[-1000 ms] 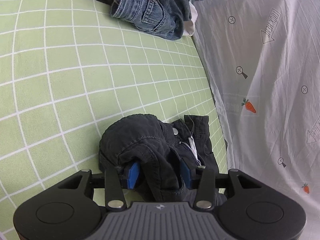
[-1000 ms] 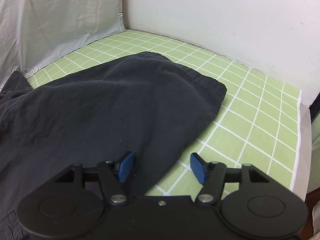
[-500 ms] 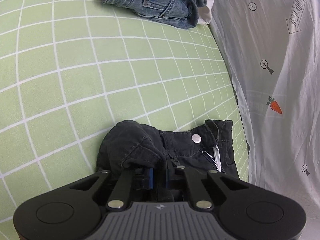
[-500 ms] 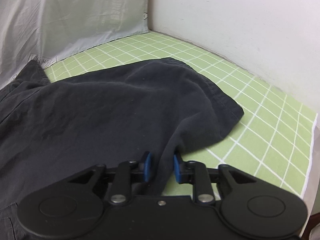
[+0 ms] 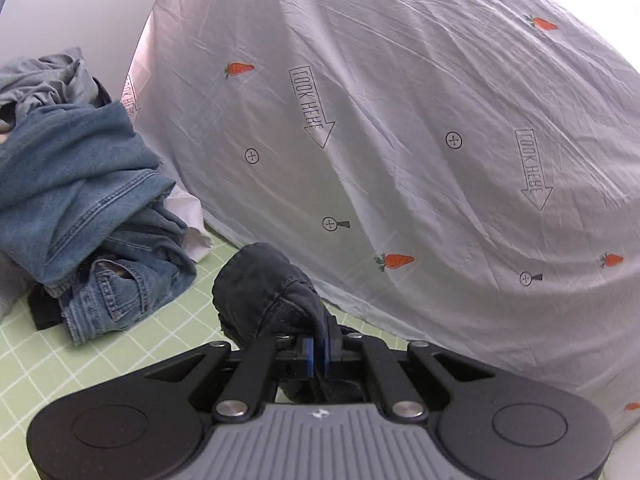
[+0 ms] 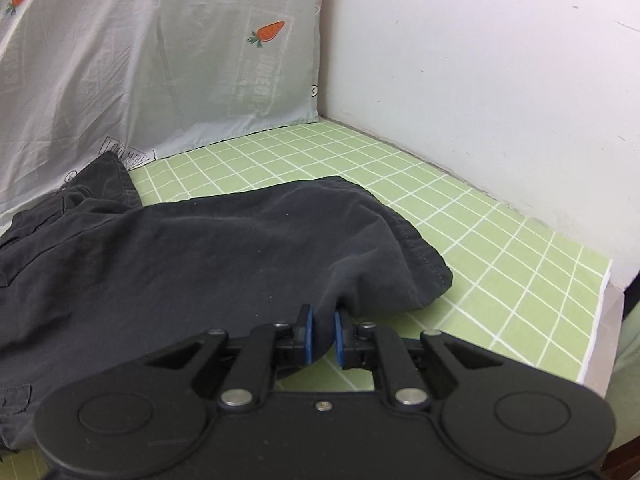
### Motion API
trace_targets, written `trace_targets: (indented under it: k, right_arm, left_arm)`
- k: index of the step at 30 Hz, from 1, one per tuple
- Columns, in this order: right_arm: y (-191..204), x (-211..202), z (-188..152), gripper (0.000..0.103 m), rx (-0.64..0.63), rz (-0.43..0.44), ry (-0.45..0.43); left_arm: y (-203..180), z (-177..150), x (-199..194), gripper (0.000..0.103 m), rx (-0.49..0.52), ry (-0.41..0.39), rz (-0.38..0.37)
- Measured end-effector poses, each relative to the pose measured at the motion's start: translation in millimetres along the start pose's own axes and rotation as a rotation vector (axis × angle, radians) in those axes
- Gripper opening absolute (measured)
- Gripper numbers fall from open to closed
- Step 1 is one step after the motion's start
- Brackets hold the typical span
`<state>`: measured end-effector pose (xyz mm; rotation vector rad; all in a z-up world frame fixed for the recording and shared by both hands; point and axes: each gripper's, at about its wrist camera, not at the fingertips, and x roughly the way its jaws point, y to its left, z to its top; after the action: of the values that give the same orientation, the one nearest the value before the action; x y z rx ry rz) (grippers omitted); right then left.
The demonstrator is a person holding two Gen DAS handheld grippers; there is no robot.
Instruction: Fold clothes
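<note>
Clamping down hard, the left claw [image 5: 316, 350] has its blue pads [image 5: 307, 354] pressed together on a bunched wad of the dark charcoal cotton trousers [image 5: 268, 292] — the fabric balloons up above the pads at 12 o'clock in the left wrist view, lifted off the green white-gridded bed sheet [image 5: 120, 352]. Out at 9 o'clock sits a rumpled heap of blue denim jeans [image 5: 84, 216], resting on the sheet, apart from the held cloth, with a bit of white fabric [image 5: 192, 228] poking out at its right edge. Filling the view from 12 to 3 o'clock hangs a pale grey sheet printed with orange carrots and arrows [image 5: 400, 128].

Over on the other side, the right claw [image 6: 323, 336] is shut on the trousers [image 6: 200, 264] too — its blue pads [image 6: 306, 334] pinch a fold near the hemmed leg end, which lies at 1 o'clock from the pads on the green sheet [image 6: 500, 280]. The rest of the garment spreads flat across the bed towards 9 and 10 o'clock, its far corner touching the carrot-print sheet [image 6: 160, 60]. A plain white wall [image 6: 480, 80] stands from 12 to 3 o'clock, meeting the bed along its edge.
</note>
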<state>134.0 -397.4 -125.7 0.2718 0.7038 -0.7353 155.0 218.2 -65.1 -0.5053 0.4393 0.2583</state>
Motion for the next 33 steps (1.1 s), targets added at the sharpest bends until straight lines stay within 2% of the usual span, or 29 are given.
trace_targets:
  k: [5,7,13,19,28,29,31,32,33]
  right_arm:
    - [-13,-12,-37,0.011,-0.051,-0.031,0.051]
    - [-16,-15,-50,0.011,-0.075,-0.039,0.072]
    - [-23,-26,-65,0.011,-0.115,-0.046,0.111]
    - [-23,-26,-73,0.013,-0.156,-0.05,0.139]
    - [-35,-21,-74,0.019,-0.11,-0.019,0.166]
    - [-38,-21,-74,0.023,-0.094,-0.012,0.17]
    - [-45,-20,-74,0.039,-0.038,0.01,0.181]
    - [-50,-19,-74,0.052,0.001,0.028,0.188]
    - [-55,-19,-74,0.059,0.04,0.045,0.195]
  left_arm:
    - [54,-56,-24,0.005,-0.023,0.125,0.145]
    - [75,-81,-34,0.005,-0.004,0.166,0.212]
    - [105,-95,-57,0.006,0.015,0.204,0.236]
    - [115,-117,-44,0.006,0.008,0.298,0.297]
    - [115,-128,-34,0.006,0.003,0.348,0.328]
    - [114,-129,-34,0.006,0.015,0.347,0.331]
    - [109,-130,-33,0.007,0.049,0.348,0.342]
    - [108,-130,-32,0.007,0.05,0.347,0.346]
    - [108,-130,-32,0.007,0.052,0.347,0.349]
